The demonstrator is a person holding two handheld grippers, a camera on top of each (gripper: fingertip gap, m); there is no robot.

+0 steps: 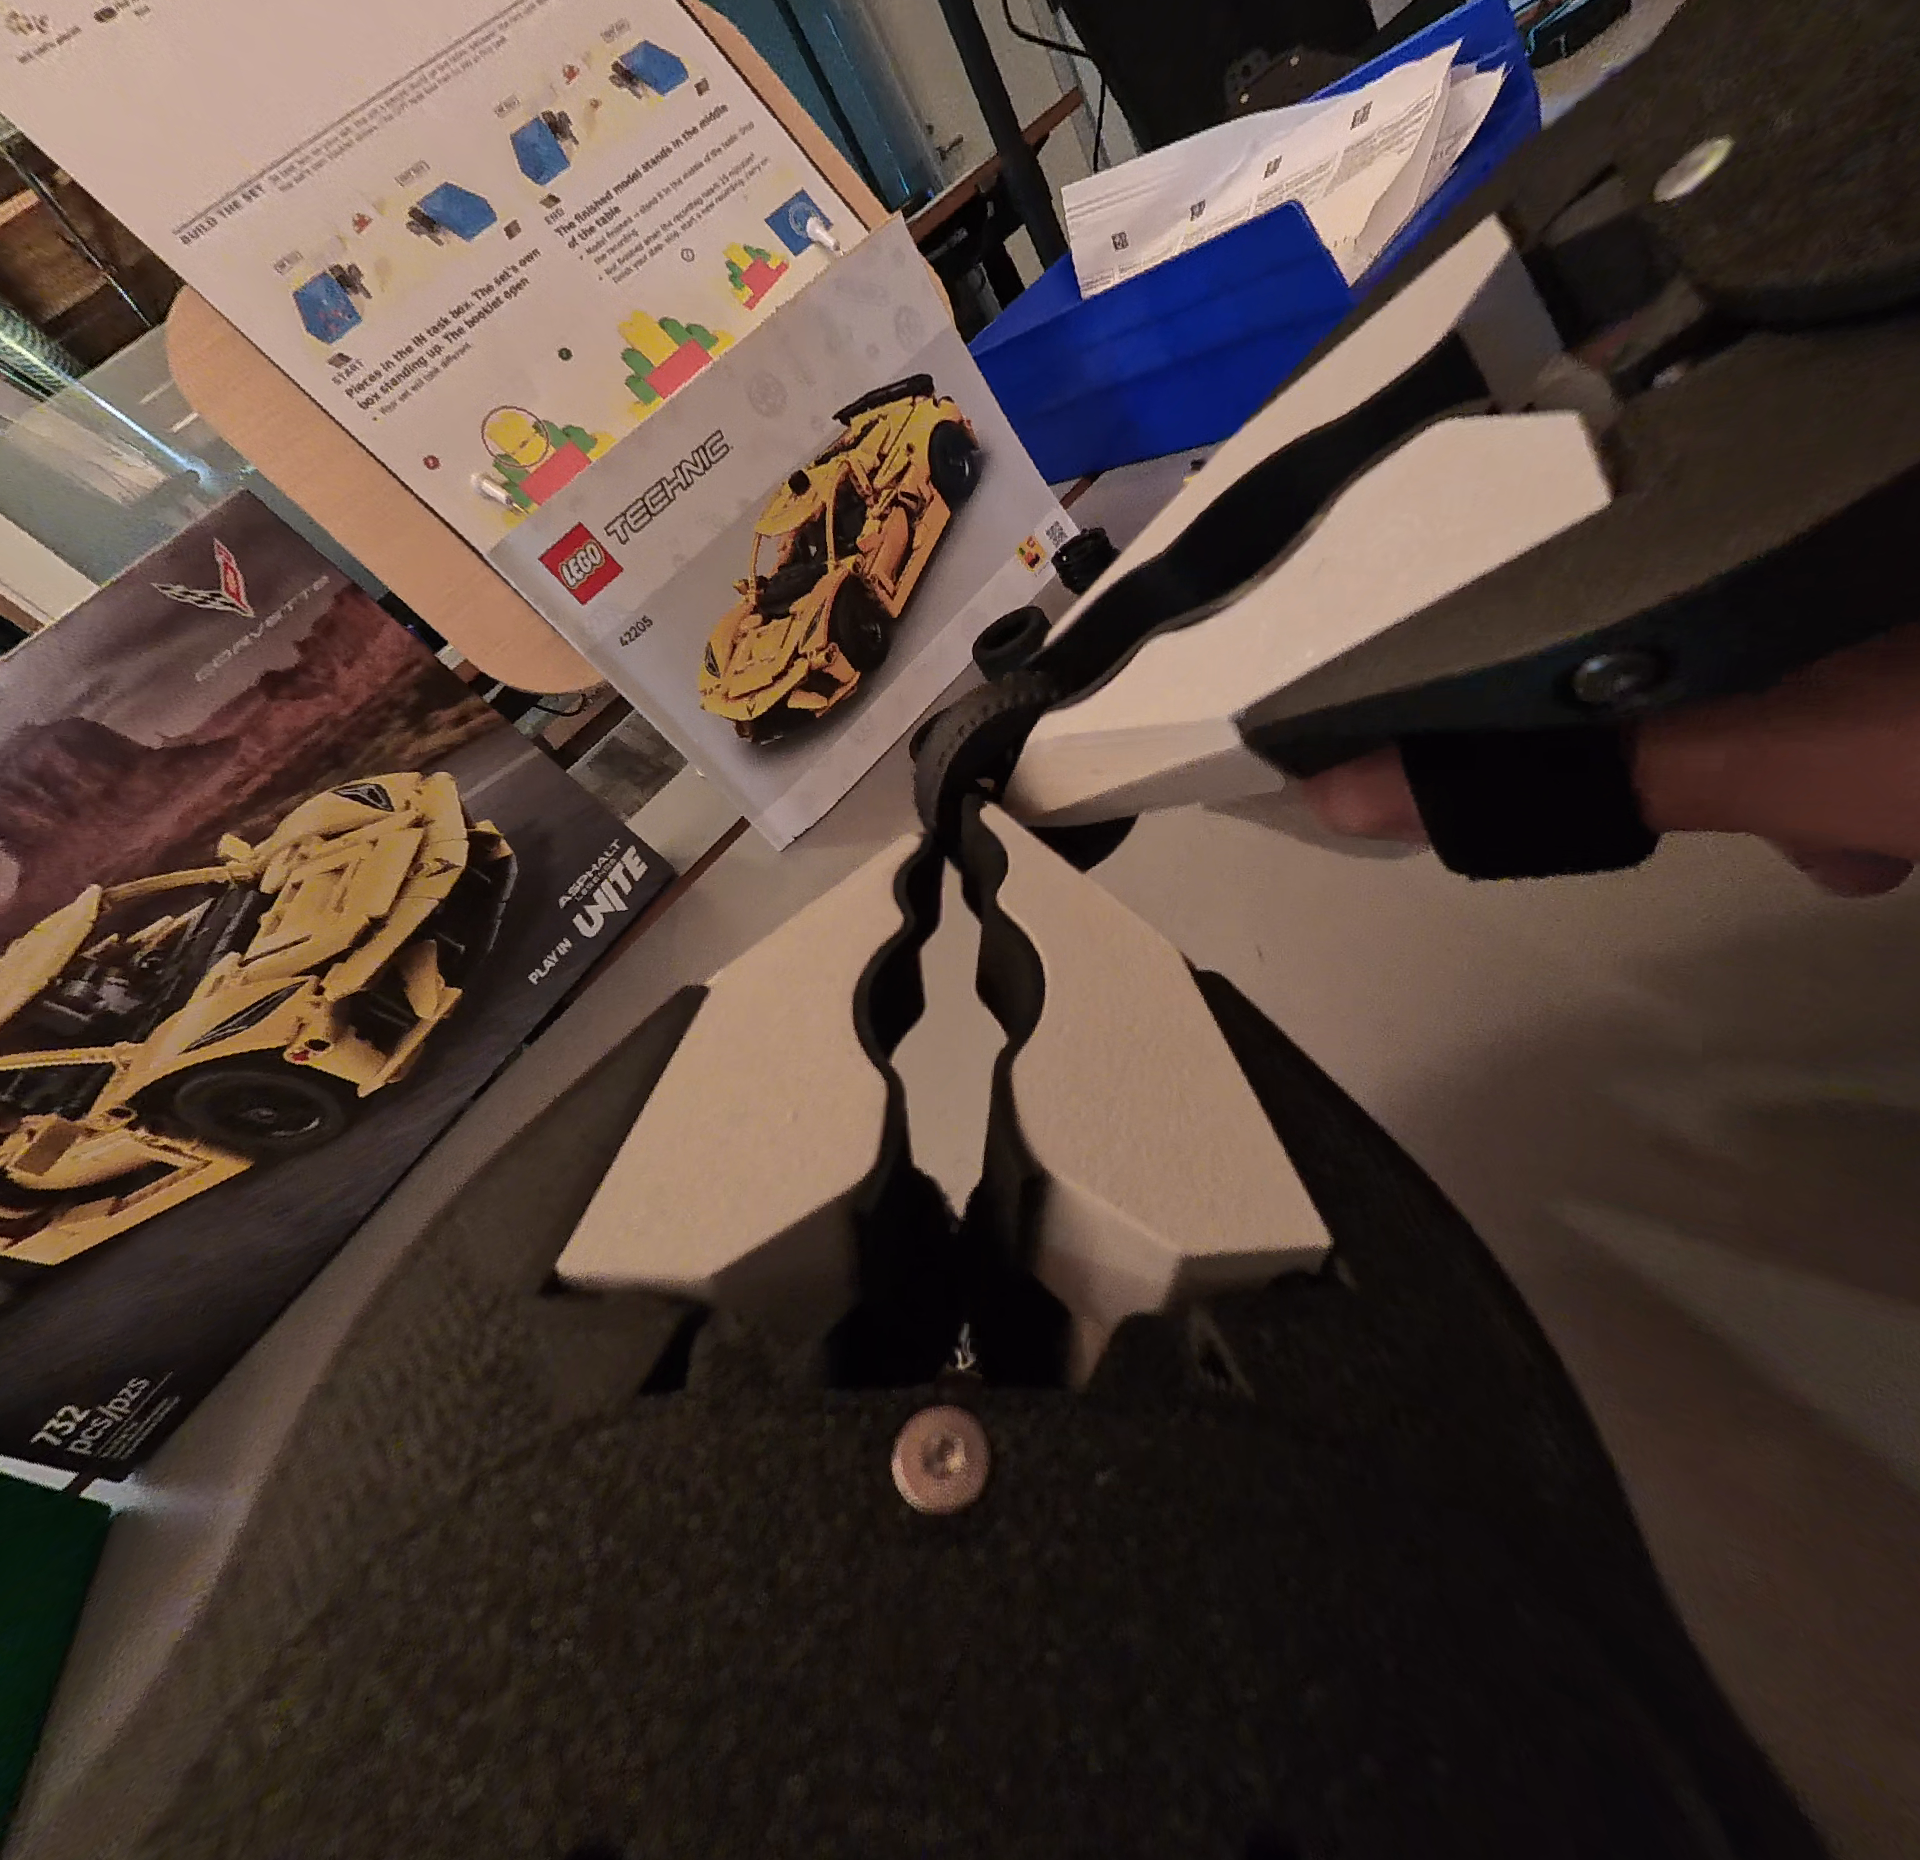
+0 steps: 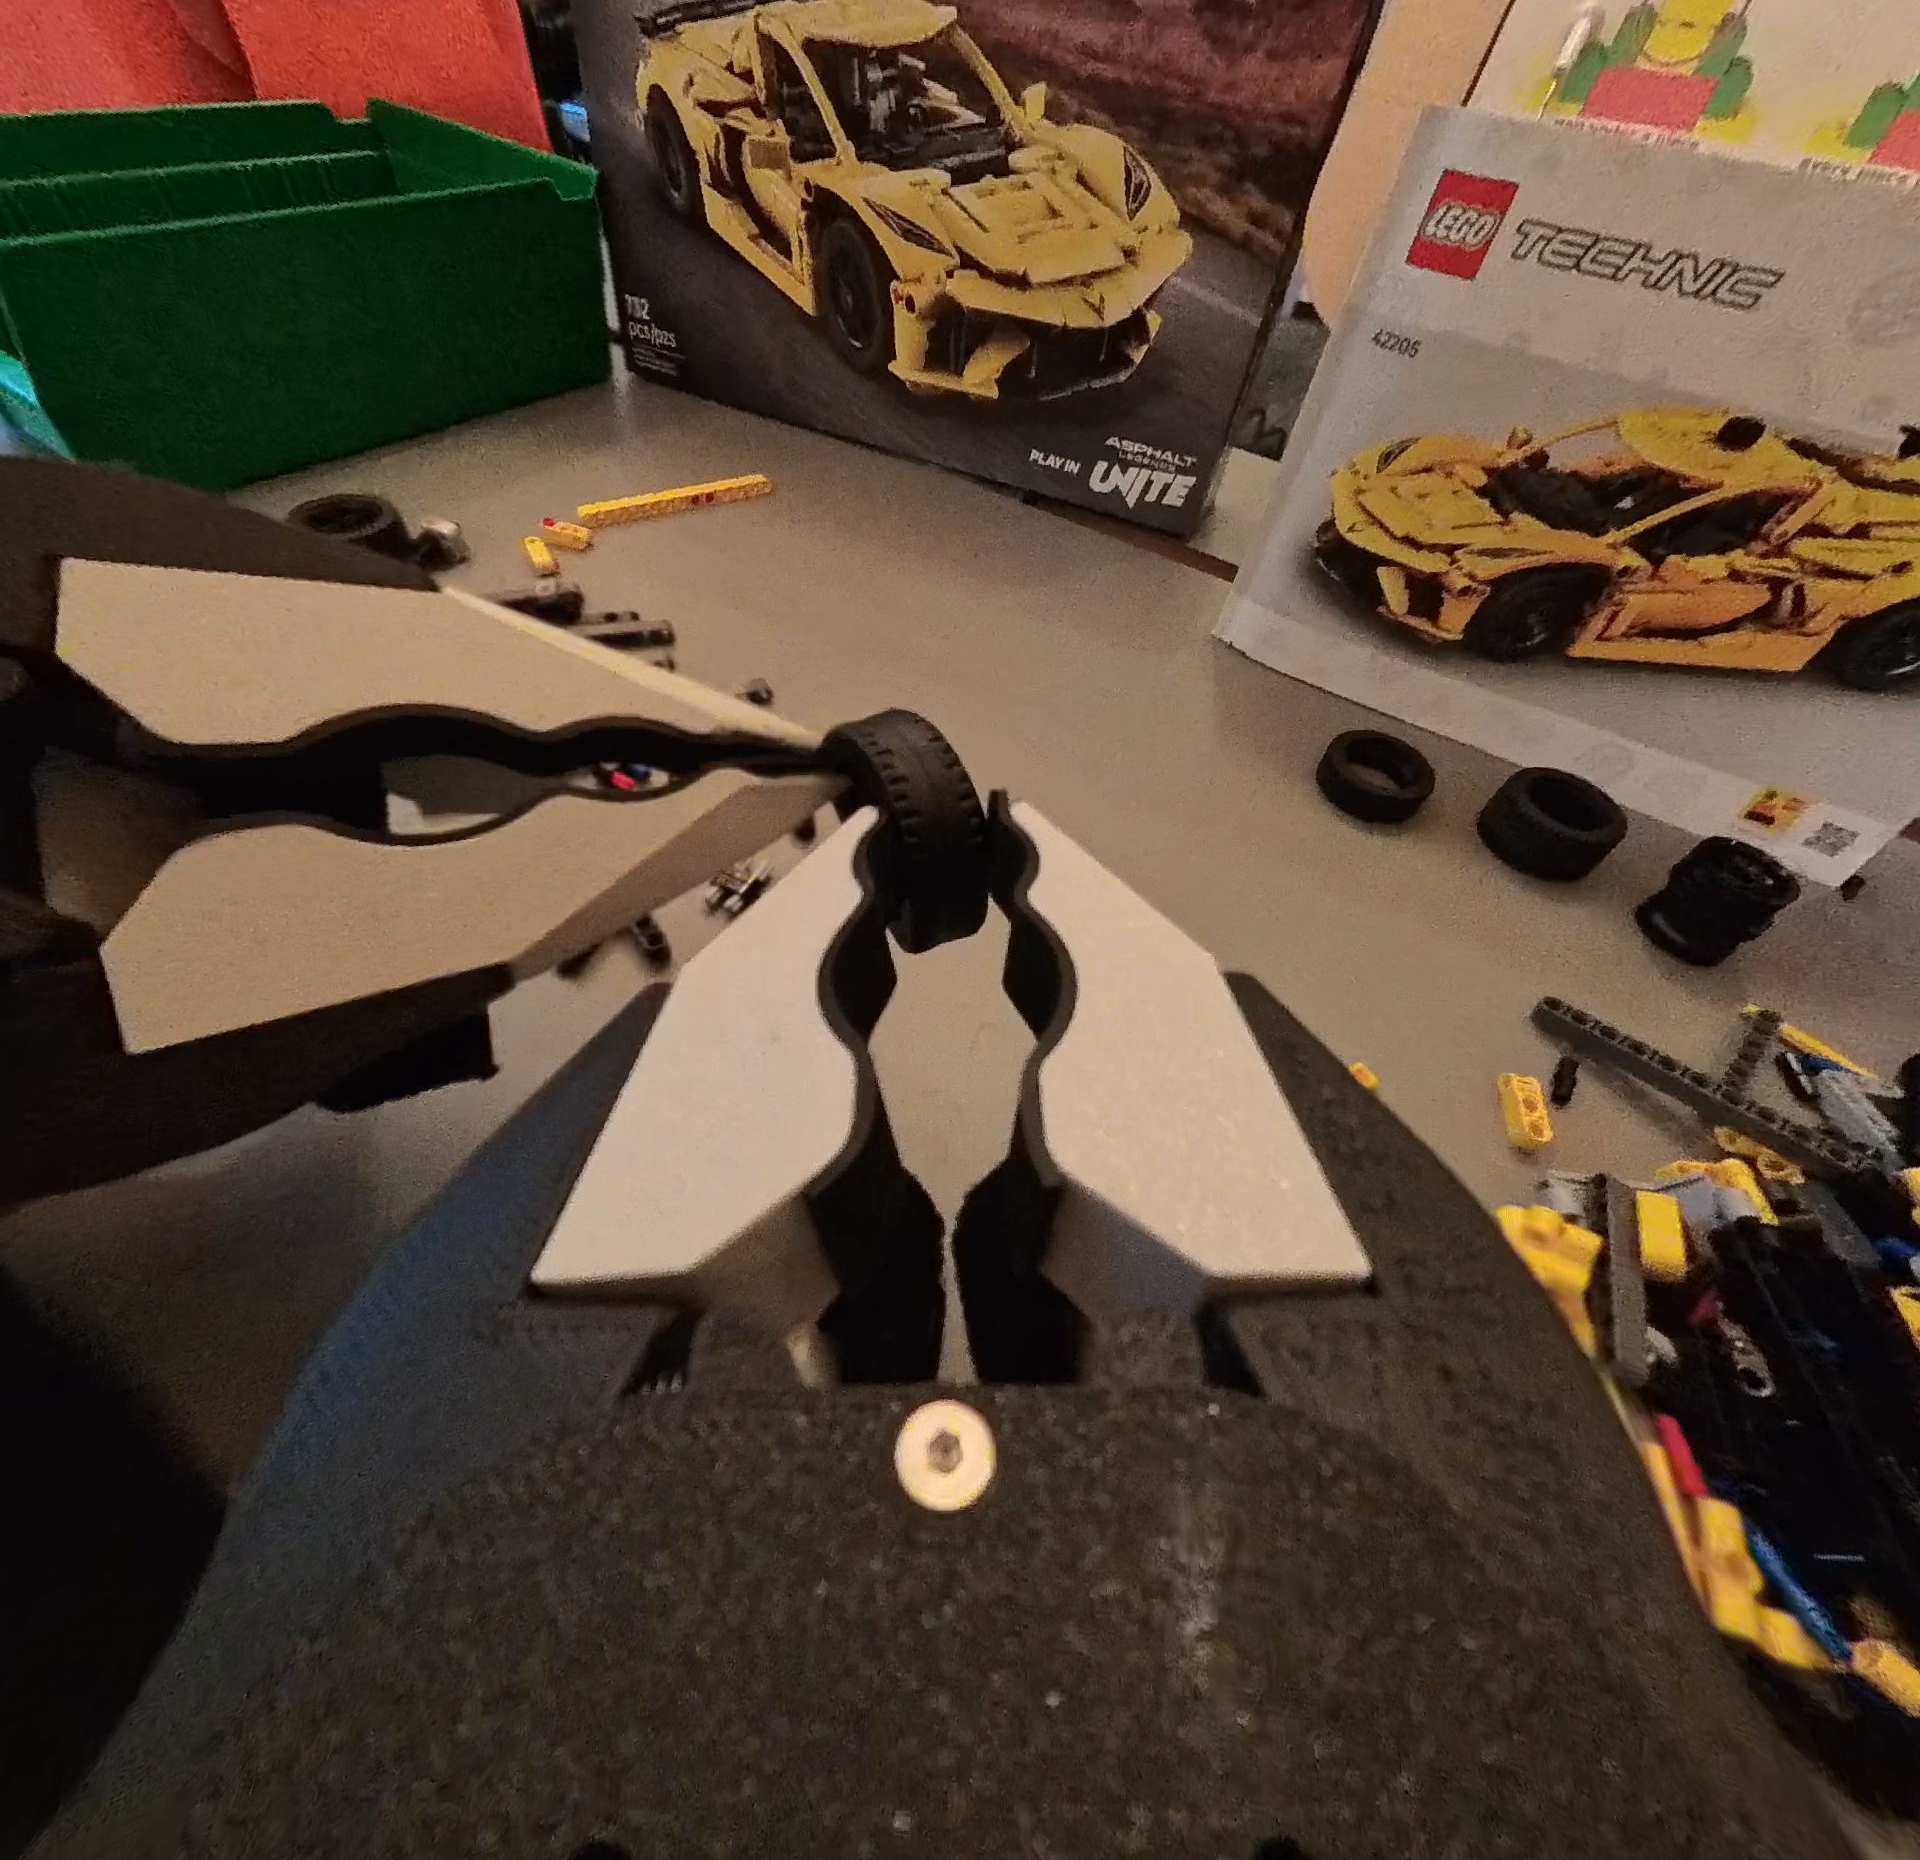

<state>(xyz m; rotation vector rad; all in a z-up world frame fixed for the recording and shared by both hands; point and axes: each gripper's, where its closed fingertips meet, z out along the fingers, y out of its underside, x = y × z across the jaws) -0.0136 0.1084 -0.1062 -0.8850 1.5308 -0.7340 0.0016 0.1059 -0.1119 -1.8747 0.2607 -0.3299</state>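
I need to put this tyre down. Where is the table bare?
Bare table lies between the car box, the booklet and the tools. It is crowded by the loose tyres, the parts pile and the small pieces beside the green bin.

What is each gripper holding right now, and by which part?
The right gripper pinches a black tyre across its tread. The left gripper is closed at the same tyre's side edge; a firm hold cannot be confirmed.

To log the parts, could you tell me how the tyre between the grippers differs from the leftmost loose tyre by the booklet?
The held tyre stands on edge above the table, pinched by right gripper and left gripper; the loose tyre lies flat on it, untouched. Both are black rubber.
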